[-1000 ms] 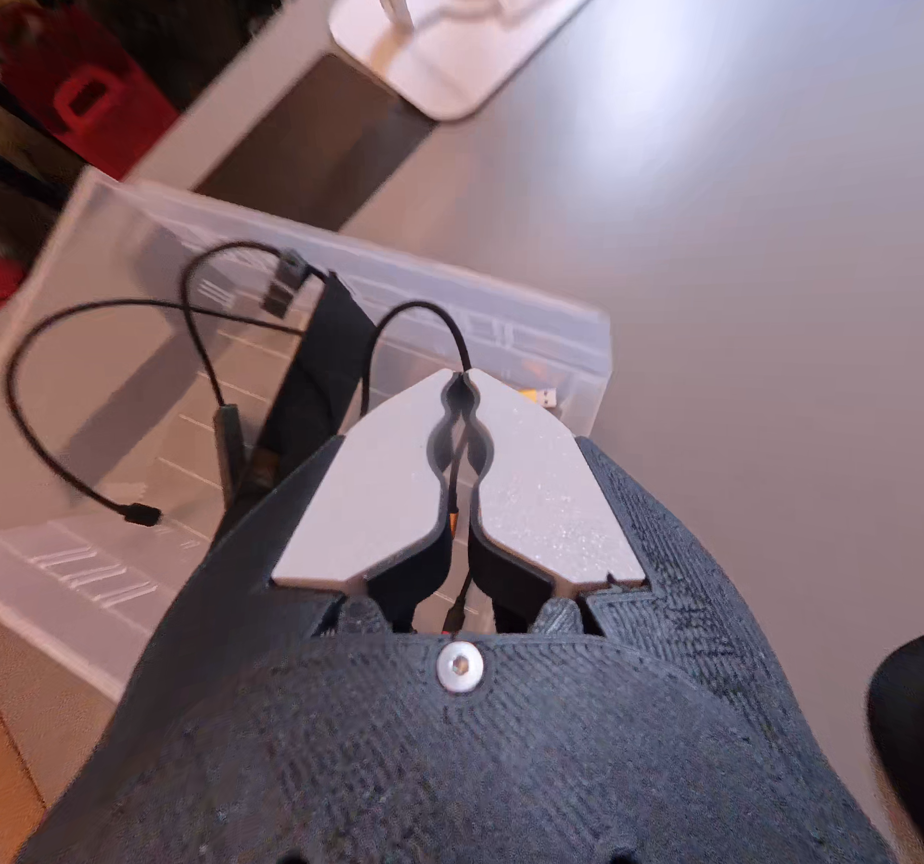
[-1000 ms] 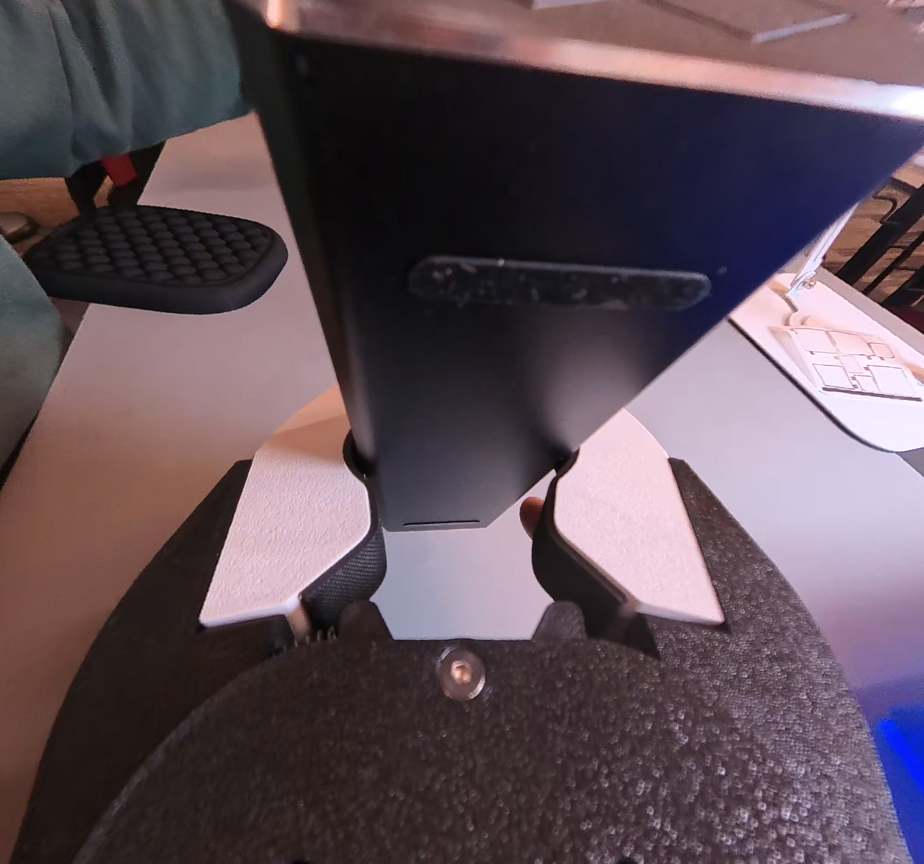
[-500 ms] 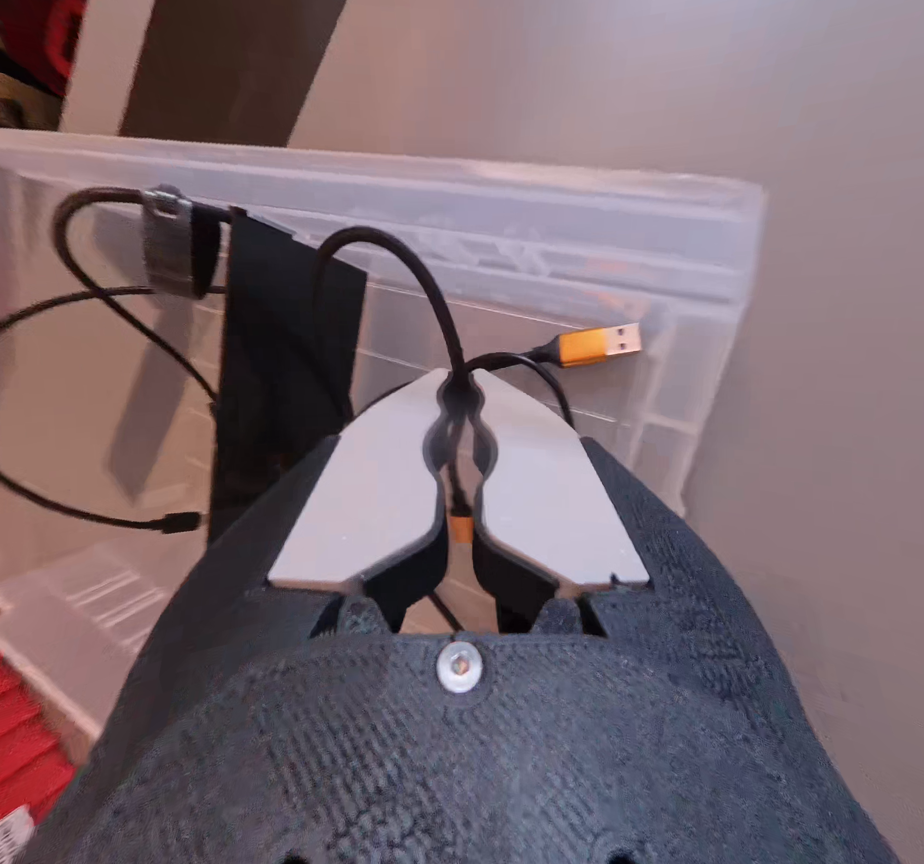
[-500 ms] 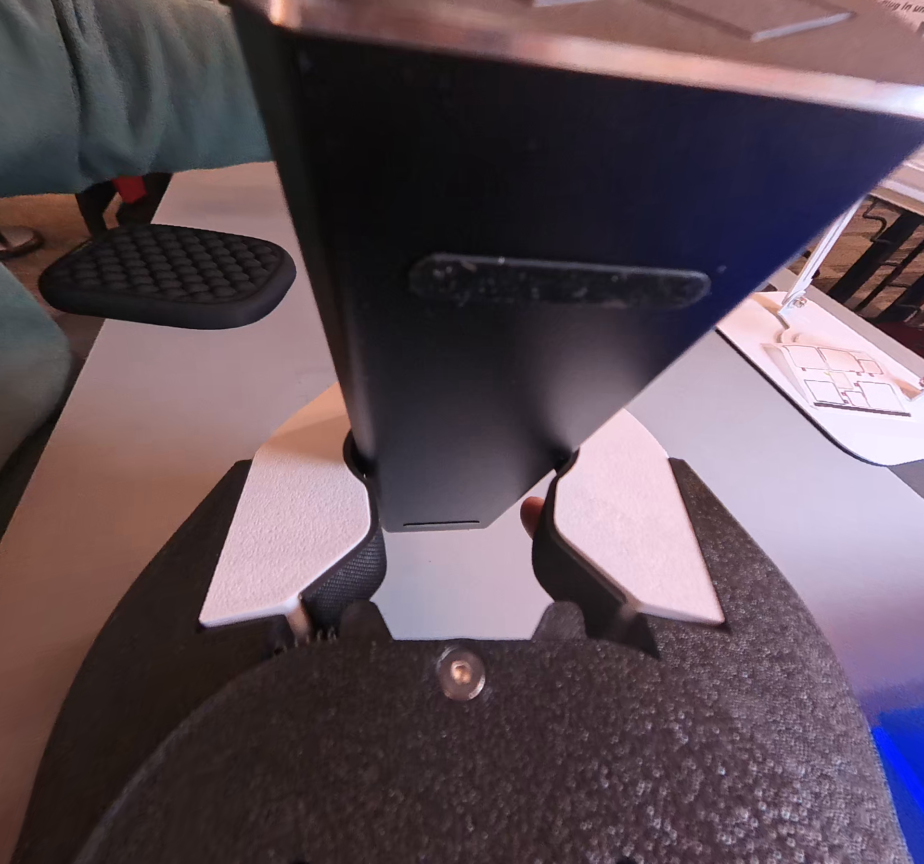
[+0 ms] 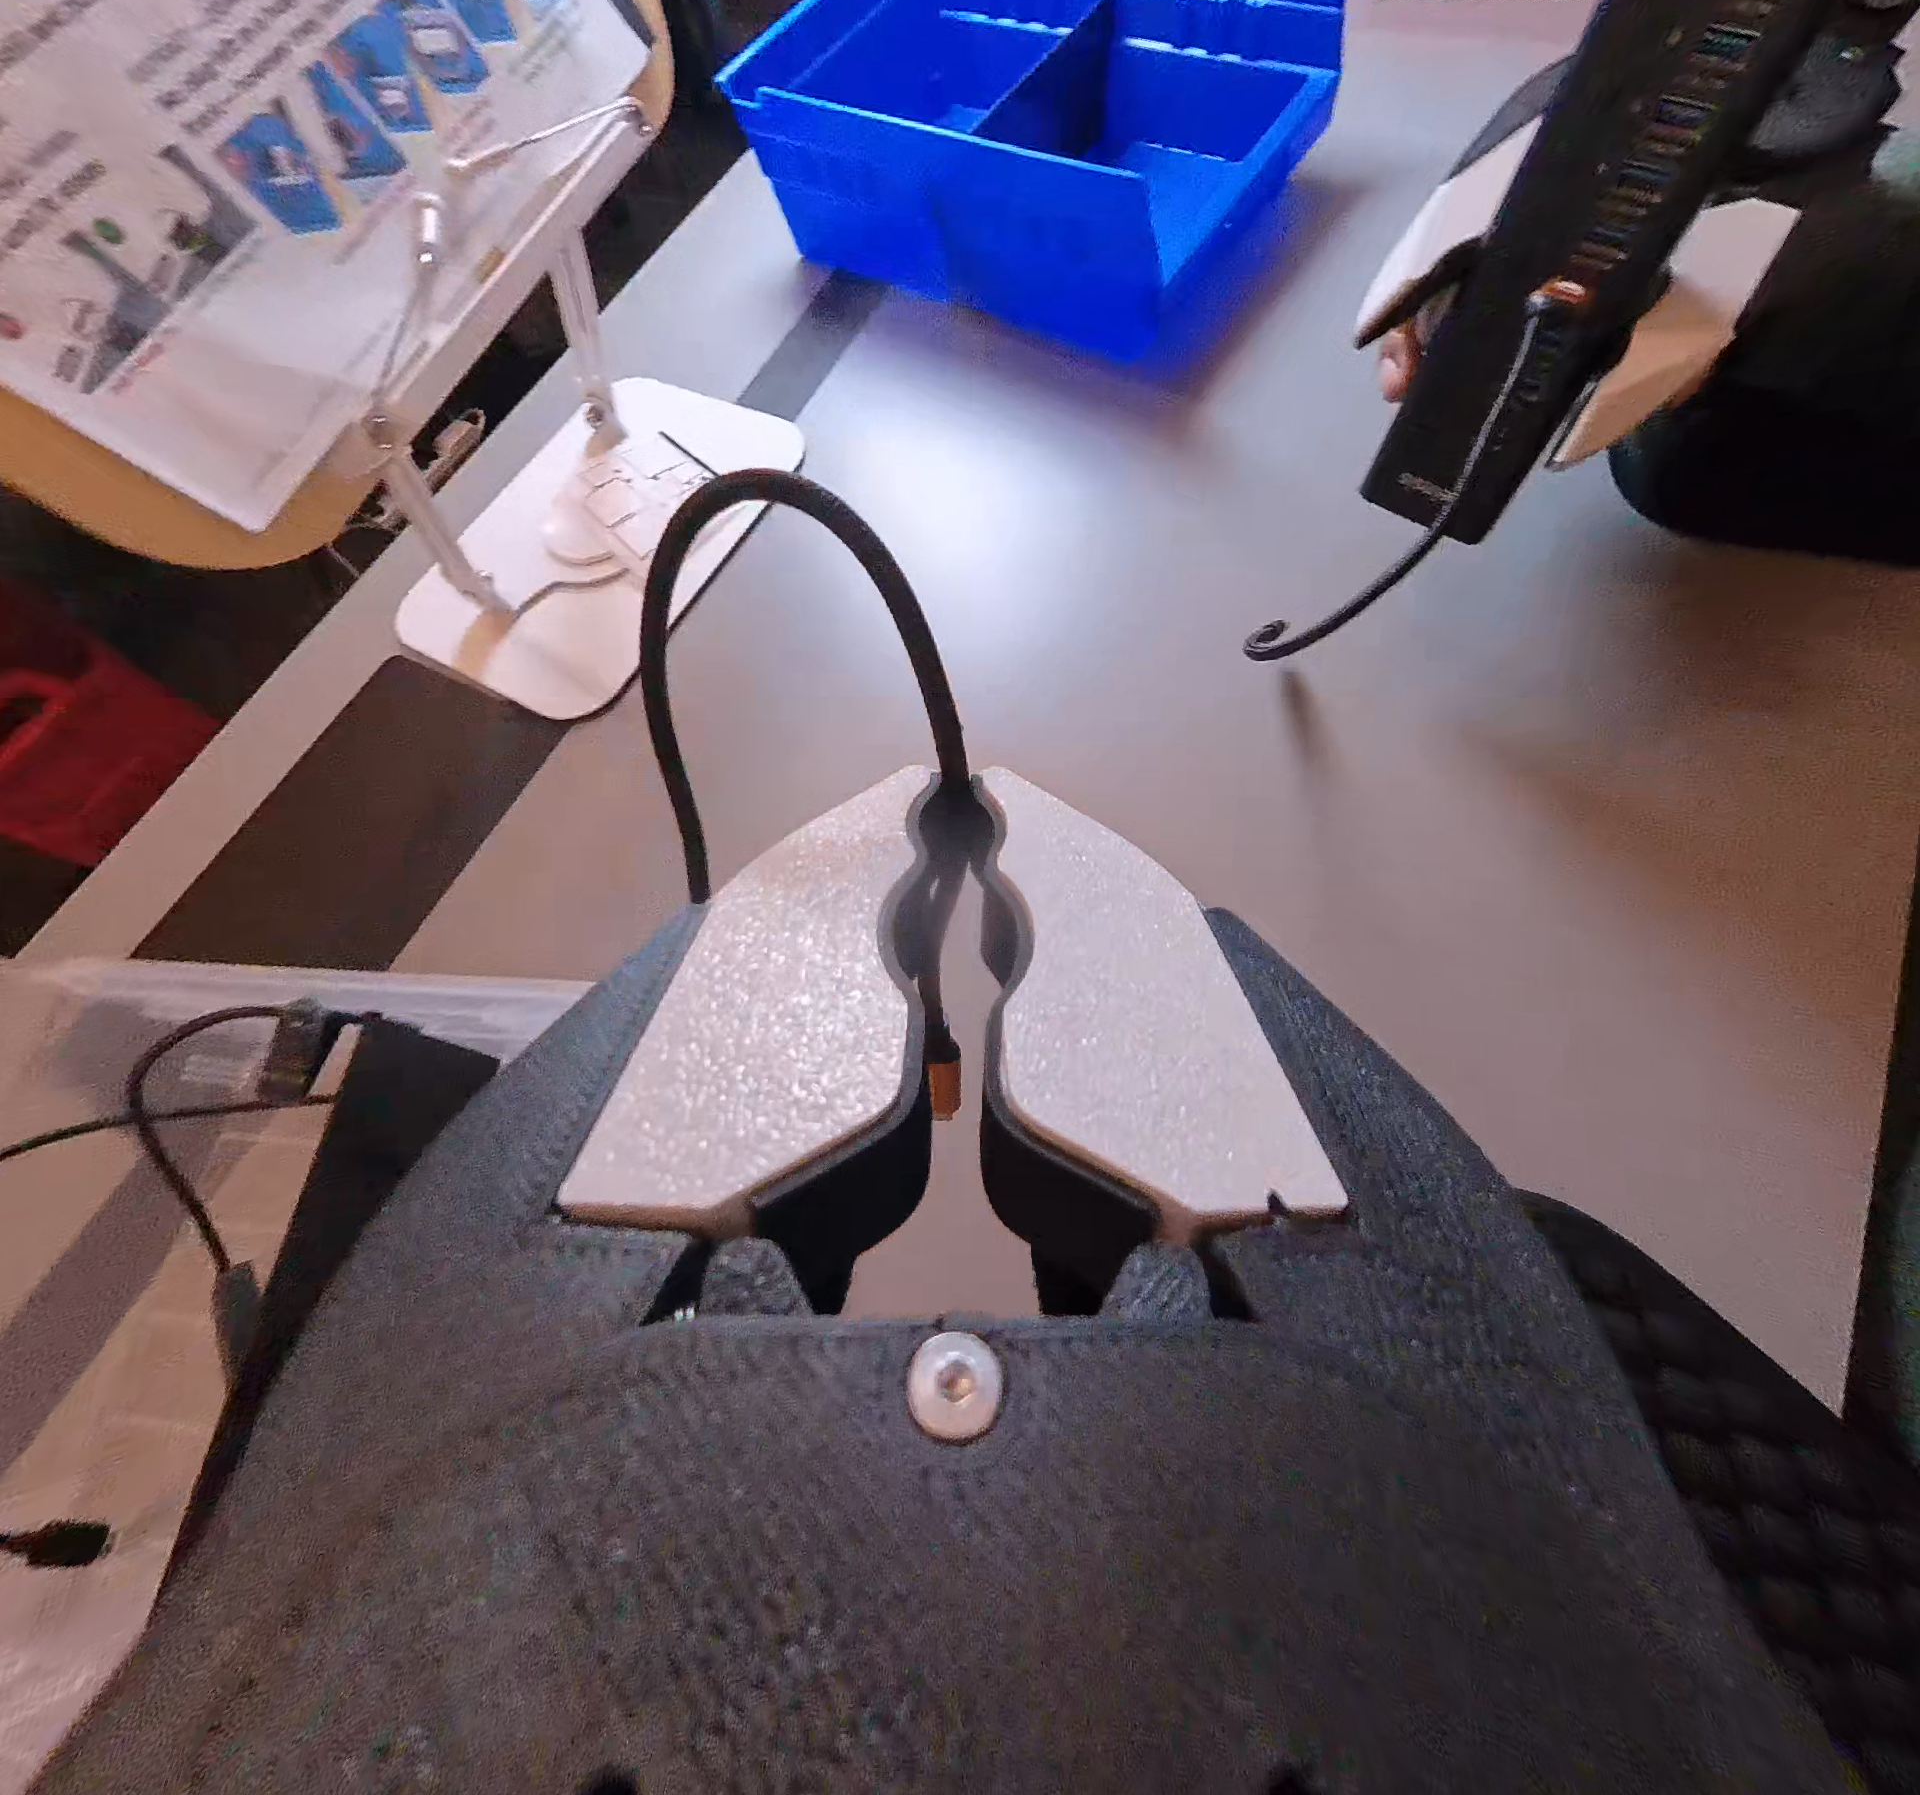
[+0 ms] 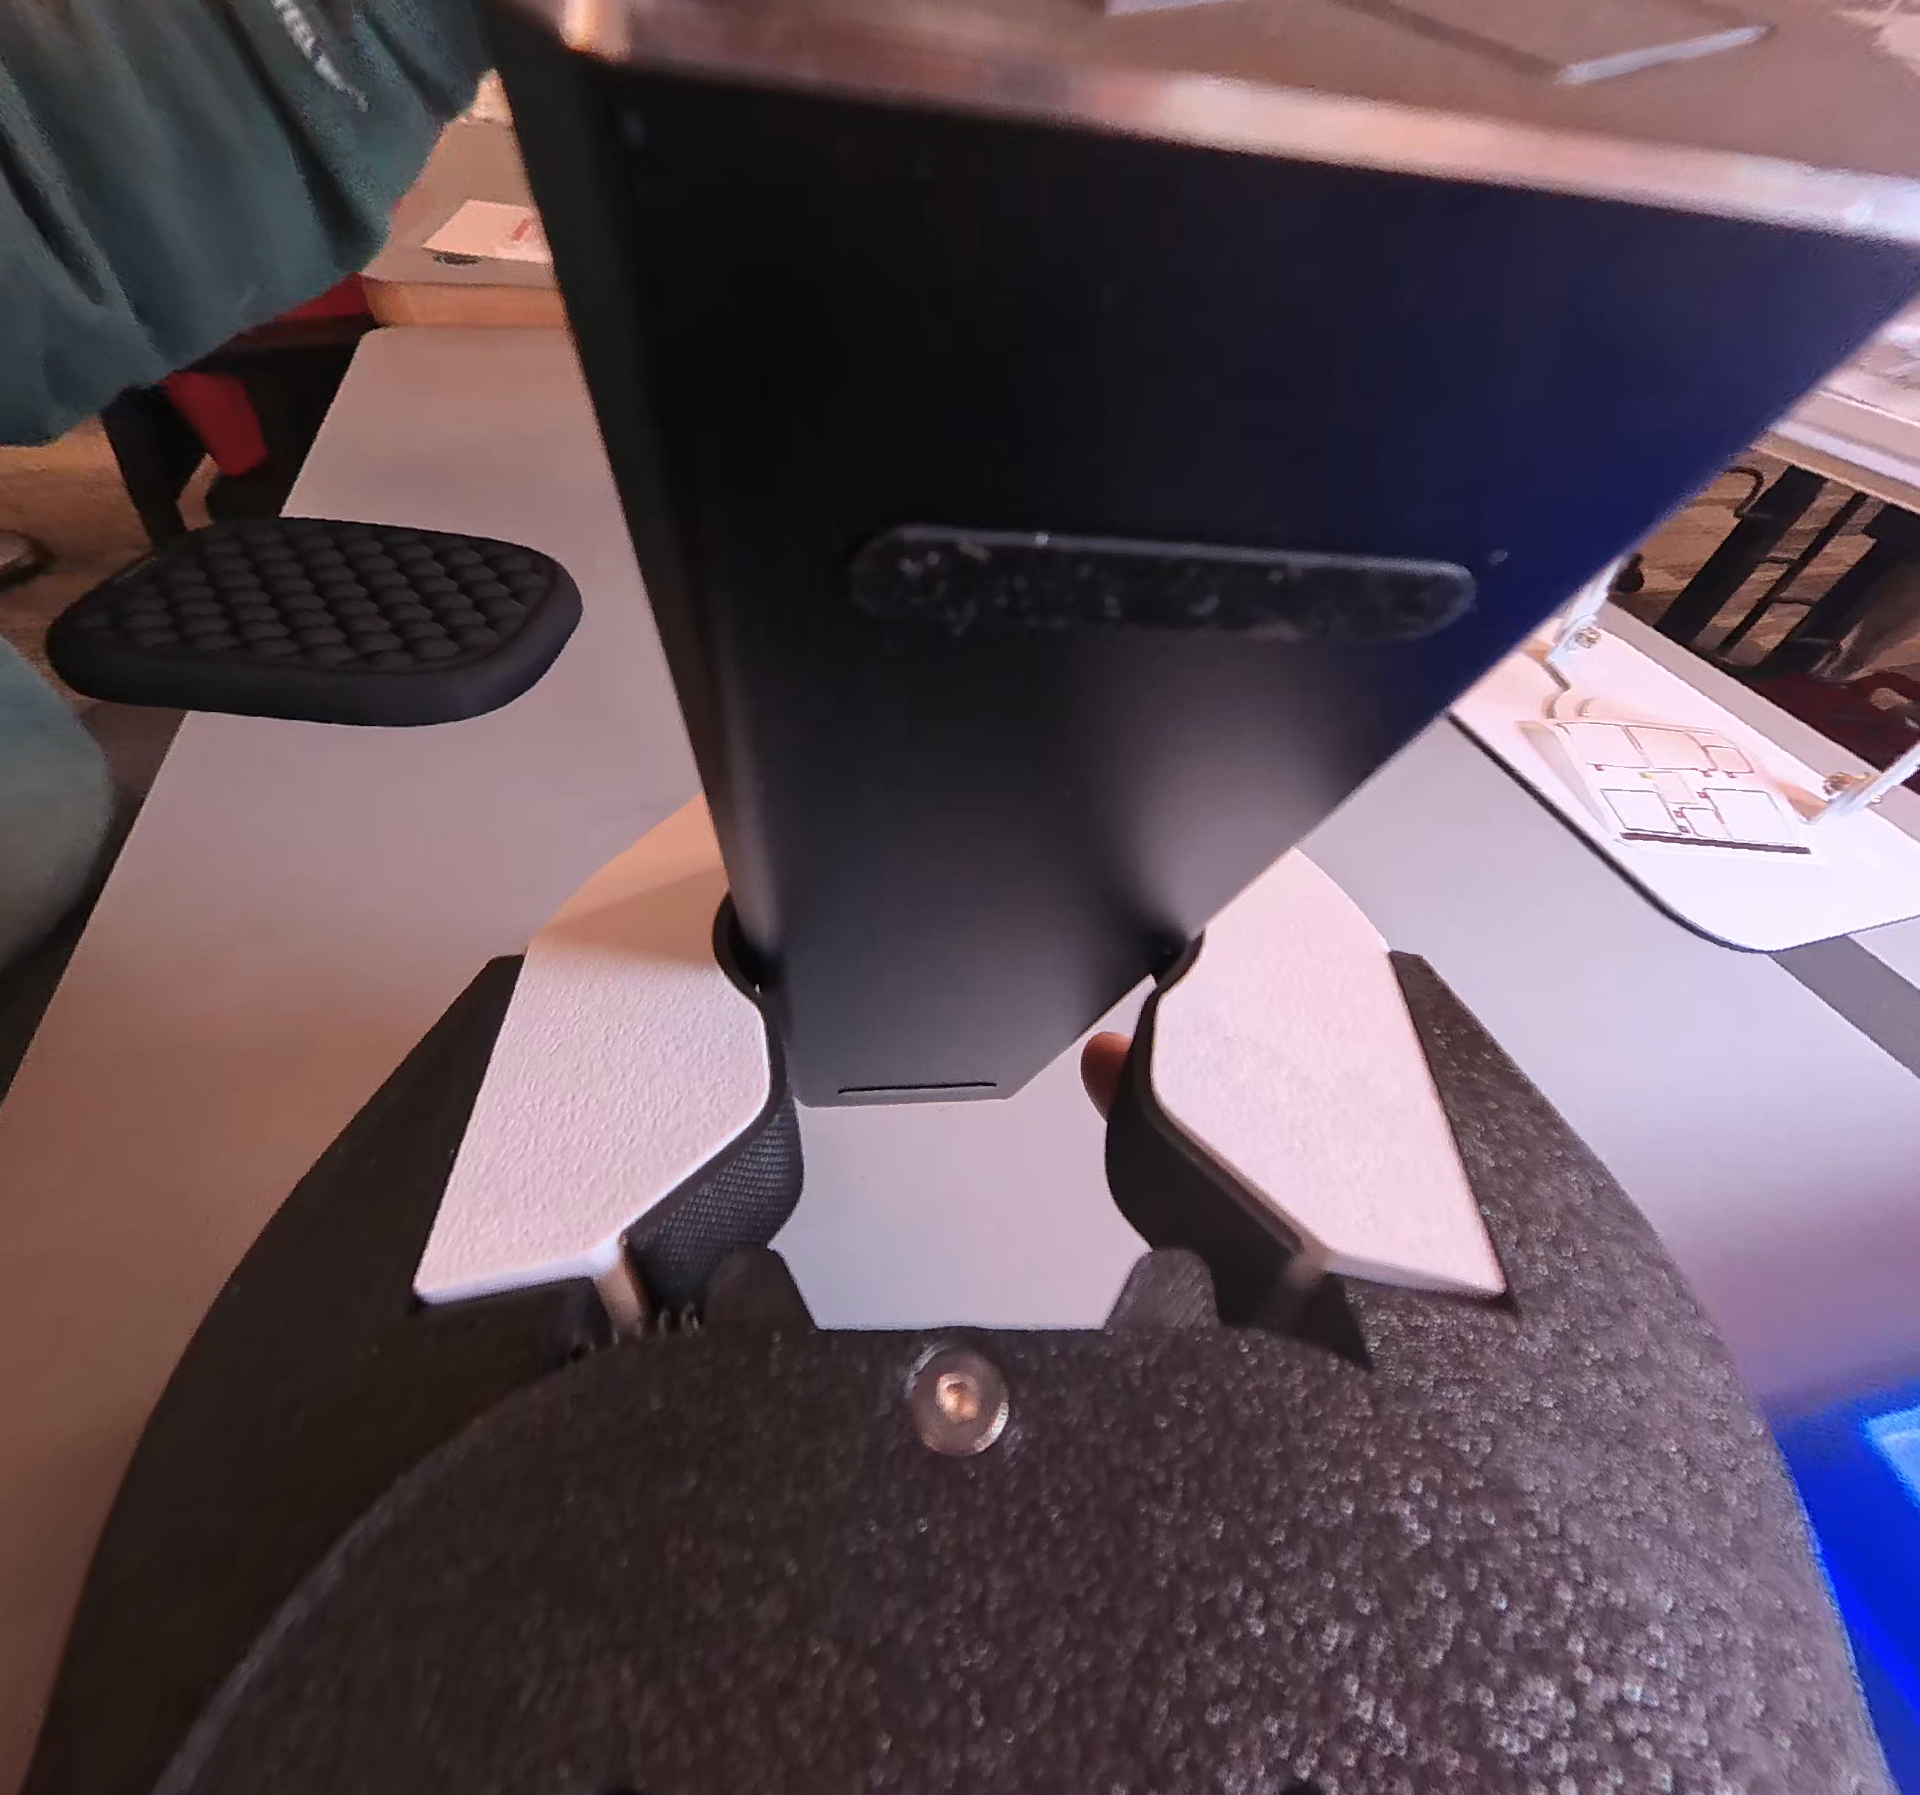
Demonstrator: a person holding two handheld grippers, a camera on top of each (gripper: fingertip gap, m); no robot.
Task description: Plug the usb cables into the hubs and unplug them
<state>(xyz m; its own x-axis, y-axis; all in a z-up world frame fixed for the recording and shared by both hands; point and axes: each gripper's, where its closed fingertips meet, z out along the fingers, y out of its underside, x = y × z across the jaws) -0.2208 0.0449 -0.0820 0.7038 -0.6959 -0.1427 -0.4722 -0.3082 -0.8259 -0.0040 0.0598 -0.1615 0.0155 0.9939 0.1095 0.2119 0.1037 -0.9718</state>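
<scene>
The left gripper point(image 5: 961, 795) has its jaws closed on a thin black cable point(image 5: 790, 540), which rises from the tips in a loop in the middle of the left wrist view and drops back behind the left finger; a small orange connector point(image 5: 945, 1091) shows in the gap between the jaws lower down. In the upper right of that view the right gripper point(image 5: 1558, 291) holds a long black hub point(image 5: 1590, 218) tilted above the grey desk point(image 5: 1299, 810), with another short cable point(image 5: 1382, 582) already plugged into it and dangling clear of the desk. The right wrist view confirms the hold: the jaws are spread about as wide as the hub point(image 6: 1039, 602) and press on its two edges near the lower end. A blue bin point(image 5: 1039, 145) sits at the top centre, a white document stand point(image 5: 582, 540) at the left, and a clear tray point(image 5: 312, 992) with more cables at the lower left. The step in hand seems to be bringing the held cable to a free port. To do it well, the plug probably needs to stick out ahead of the jaws, which it does not now, so a regrip near the connector looks wise. The hub should stay steady with its port row facing the left gripper, and the push should run straight along the port's axis.
</scene>
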